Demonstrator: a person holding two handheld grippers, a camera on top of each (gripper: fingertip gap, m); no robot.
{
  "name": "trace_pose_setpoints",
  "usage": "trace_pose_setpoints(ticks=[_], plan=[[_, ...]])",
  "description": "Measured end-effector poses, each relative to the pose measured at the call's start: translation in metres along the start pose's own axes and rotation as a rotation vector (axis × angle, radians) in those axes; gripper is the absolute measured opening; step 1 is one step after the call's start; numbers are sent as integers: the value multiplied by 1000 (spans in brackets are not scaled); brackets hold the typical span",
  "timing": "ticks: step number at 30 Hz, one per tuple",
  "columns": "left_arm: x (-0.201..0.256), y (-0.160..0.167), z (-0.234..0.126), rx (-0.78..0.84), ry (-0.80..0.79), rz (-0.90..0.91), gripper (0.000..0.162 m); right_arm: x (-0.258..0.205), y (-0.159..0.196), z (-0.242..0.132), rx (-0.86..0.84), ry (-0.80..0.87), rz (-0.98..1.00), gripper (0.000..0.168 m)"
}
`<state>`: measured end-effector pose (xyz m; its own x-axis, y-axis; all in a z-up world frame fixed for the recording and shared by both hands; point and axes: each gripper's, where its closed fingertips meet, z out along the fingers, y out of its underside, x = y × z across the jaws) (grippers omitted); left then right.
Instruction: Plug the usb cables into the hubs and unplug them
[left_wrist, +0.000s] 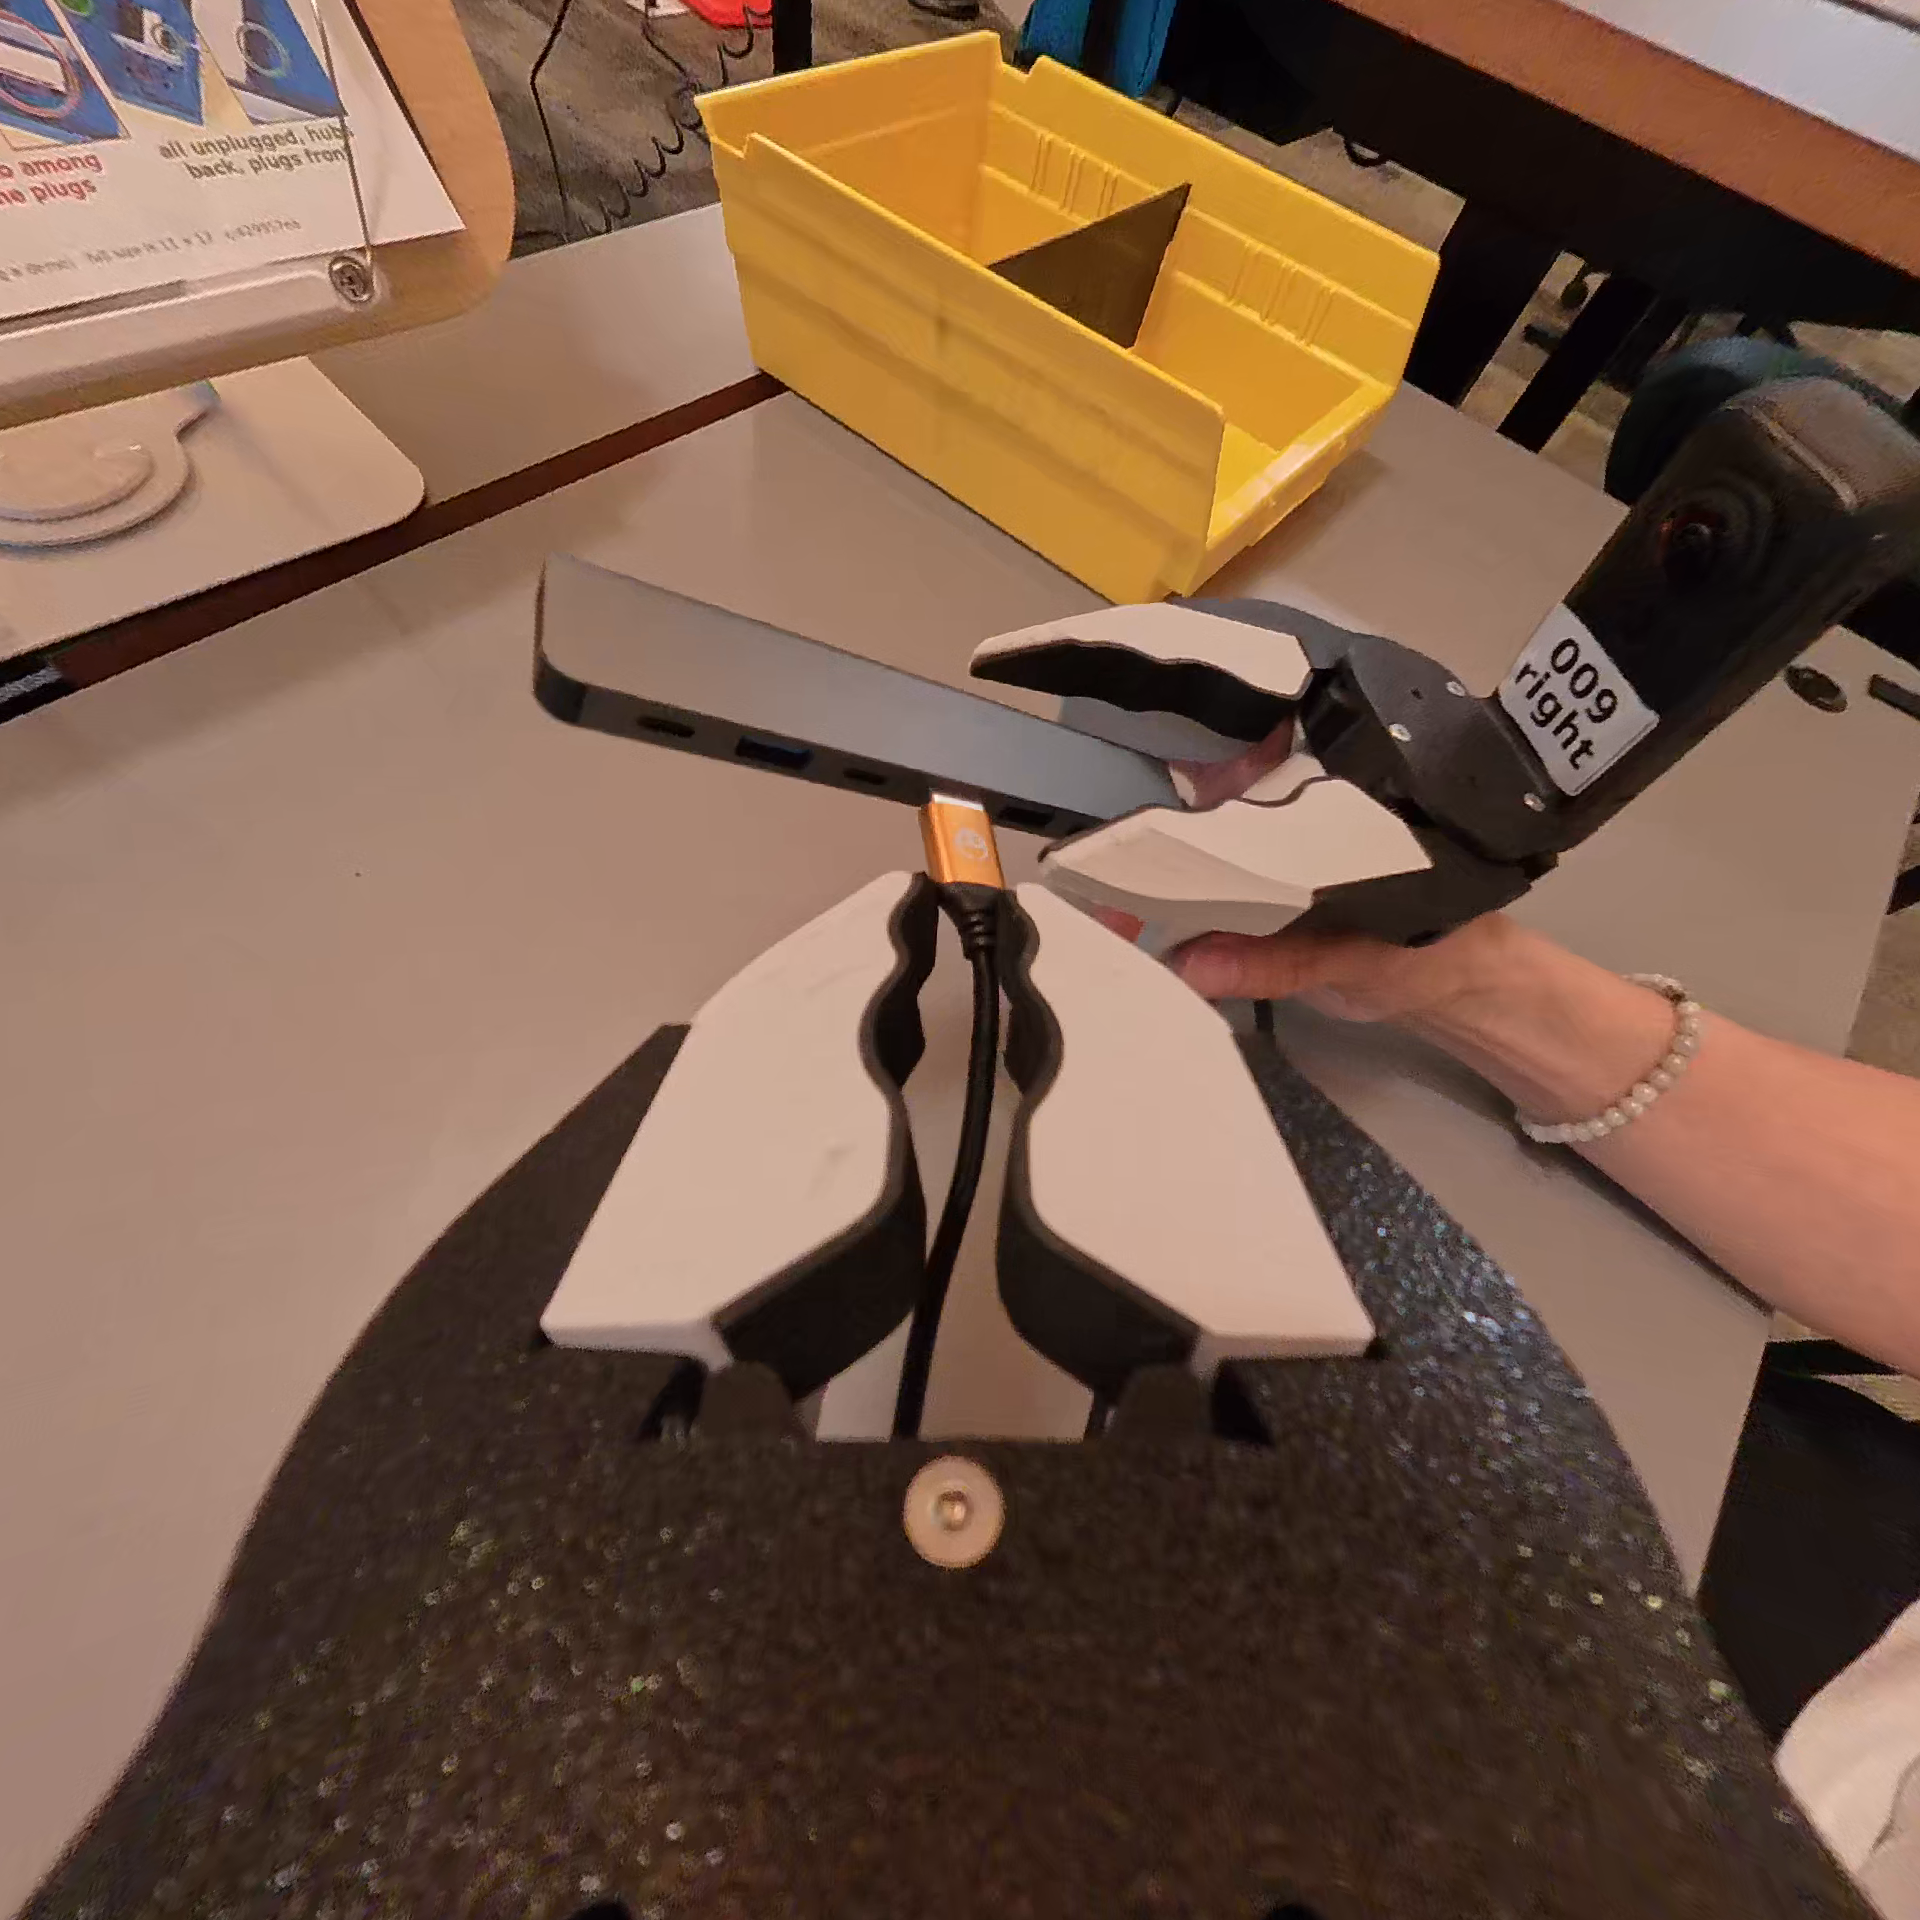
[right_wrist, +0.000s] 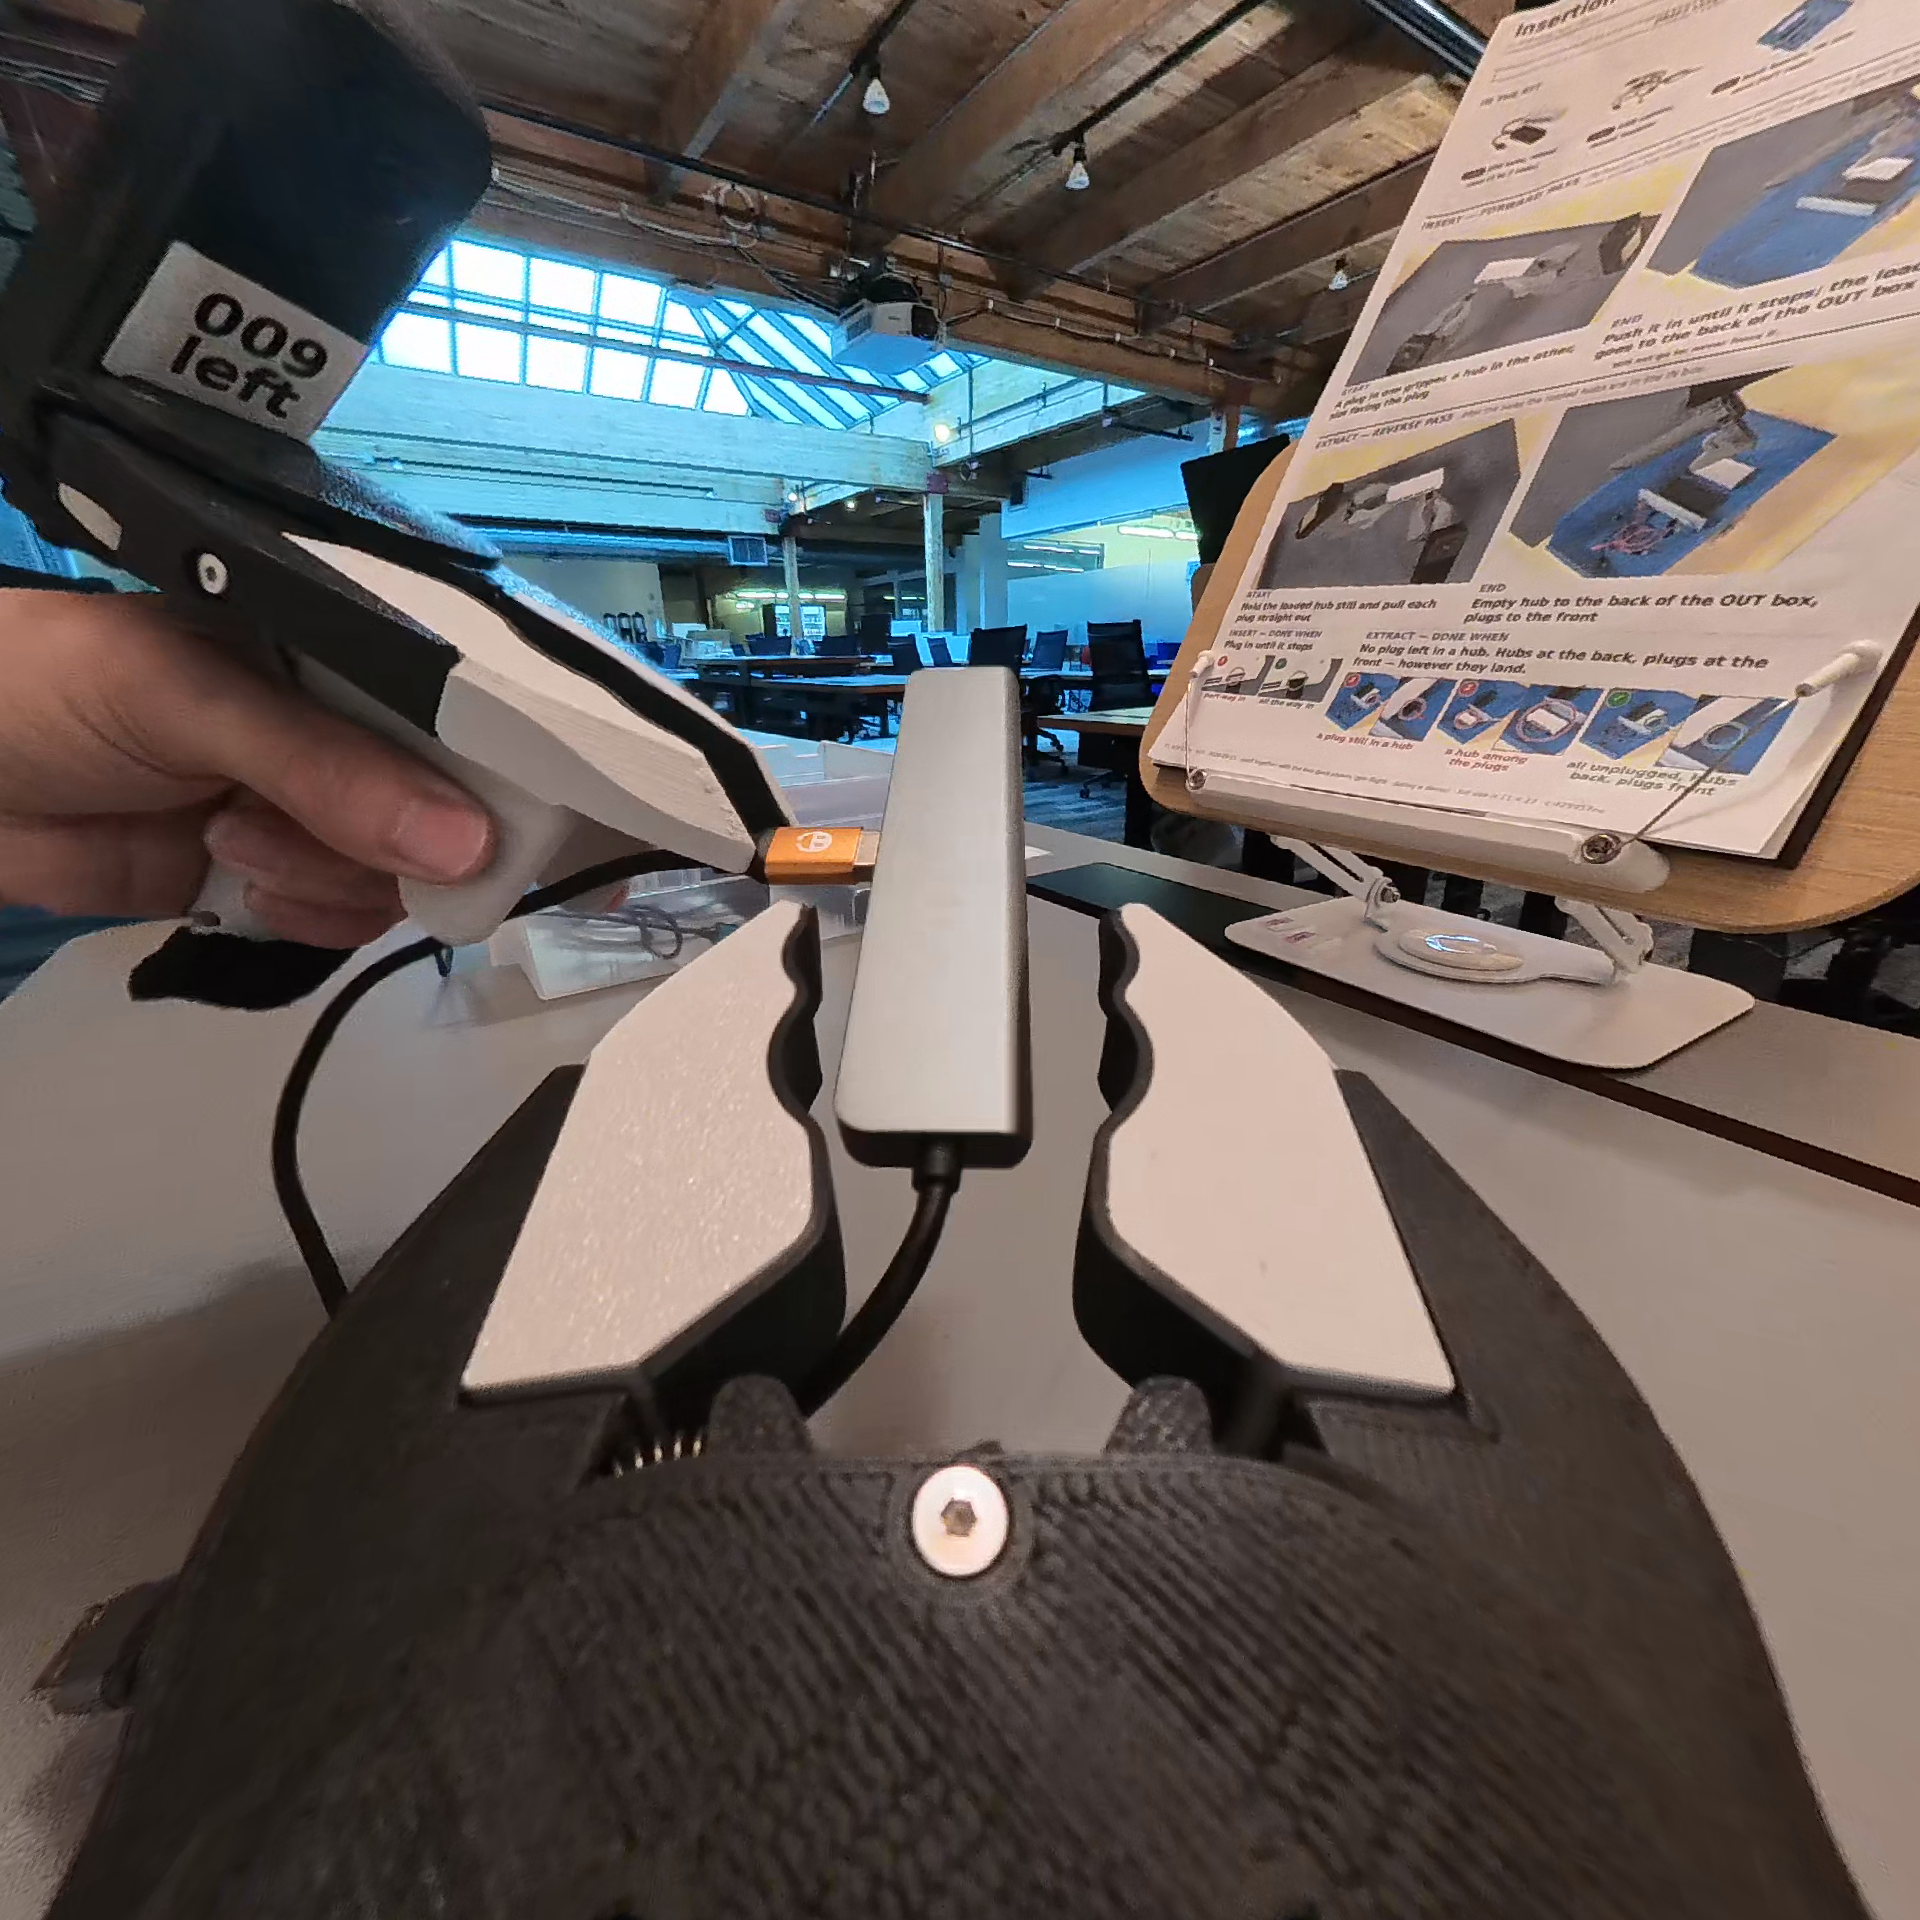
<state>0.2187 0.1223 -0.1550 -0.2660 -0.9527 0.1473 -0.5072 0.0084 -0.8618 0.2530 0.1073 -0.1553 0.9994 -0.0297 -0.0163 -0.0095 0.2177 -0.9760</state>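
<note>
Above the grey tabletop, a slim grey hub is held aloft by the right gripper, whose fingers are clamped on one end of it in the left wrist view. In the right wrist view the same fingers appear spread either side of the hub, so how firmly it is pinched cannot be told from there. An orange plug is seated against a port on the hub's long edge, and its black cable runs back between the fingers of the left gripper, which are closed on the strain relief just behind the plug. Whether the plug is fully home cannot be judged; an insertion or an extraction is evidently under way. A yellow bin sits behind, seemingly empty, and an instruction sheet on a stand is propped nearby. The other ports appear unoccupied, so most of the plugging seems left.
</note>
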Motion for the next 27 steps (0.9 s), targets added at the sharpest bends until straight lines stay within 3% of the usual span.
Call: trace_pose_setpoints(ticks=[5, 27], plan=[[9, 0, 4, 21, 25, -13, 10, -5, 2, 2, -16, -29, -17, 37], [7, 2, 6, -11, -53, 85, 10, -2, 15, 5, -129, 6, -23, 33]])
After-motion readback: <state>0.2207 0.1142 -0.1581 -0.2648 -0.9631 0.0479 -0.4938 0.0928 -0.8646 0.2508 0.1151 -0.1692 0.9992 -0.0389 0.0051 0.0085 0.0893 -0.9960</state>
